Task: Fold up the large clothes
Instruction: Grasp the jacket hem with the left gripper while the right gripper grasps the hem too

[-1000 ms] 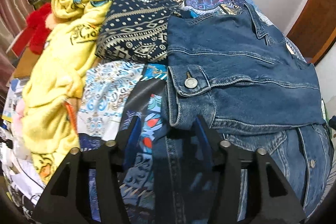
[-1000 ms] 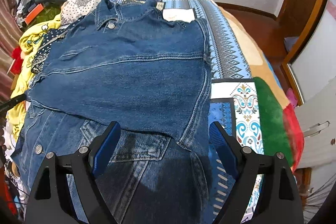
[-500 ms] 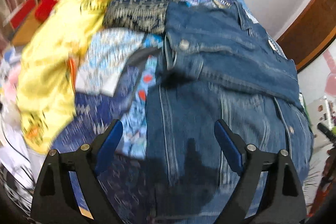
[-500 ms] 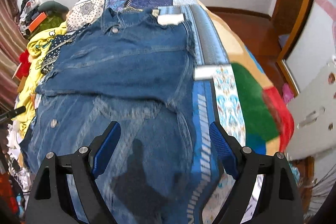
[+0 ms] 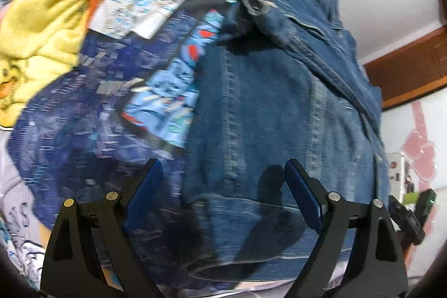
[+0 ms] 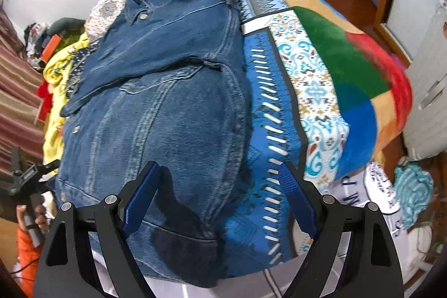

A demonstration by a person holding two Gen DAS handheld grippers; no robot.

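Both grippers had drawn back toward the near edge of the bed since the earlier frames, so the hem of the denim jacket (image 6: pixel 156 113) now lay under them instead of its folded sleeve. Left gripper (image 5: pixel 223 193): its jaws had just been opening, with nothing between them in the current view; they stood wide apart above the jacket's lower left part, touching no cloth. Right gripper (image 6: pixel 220 196): jaws likewise spread wide and empty, hovering over the jacket's lower right corner and the blue patterned bedspread (image 6: pixel 268 108) beside it.

Outward from there, the jacket lay flat along the bed, collar at the far end, with a sleeve folded across its chest. Left of the jacket, the left wrist view showed the bedspread, a light blue printed cloth (image 5: pixel 145 10) and a yellow garment (image 5: pixel 47 18) heaped near the far left; that view was blurred. Right of the jacket, a blanket (image 6: pixel 343 74) in green, red and blue blocks draped over the bed's side. At the right wrist view's lower left edge, a hand (image 6: pixel 29 217) with an orange sleeve held the handle of the other gripper
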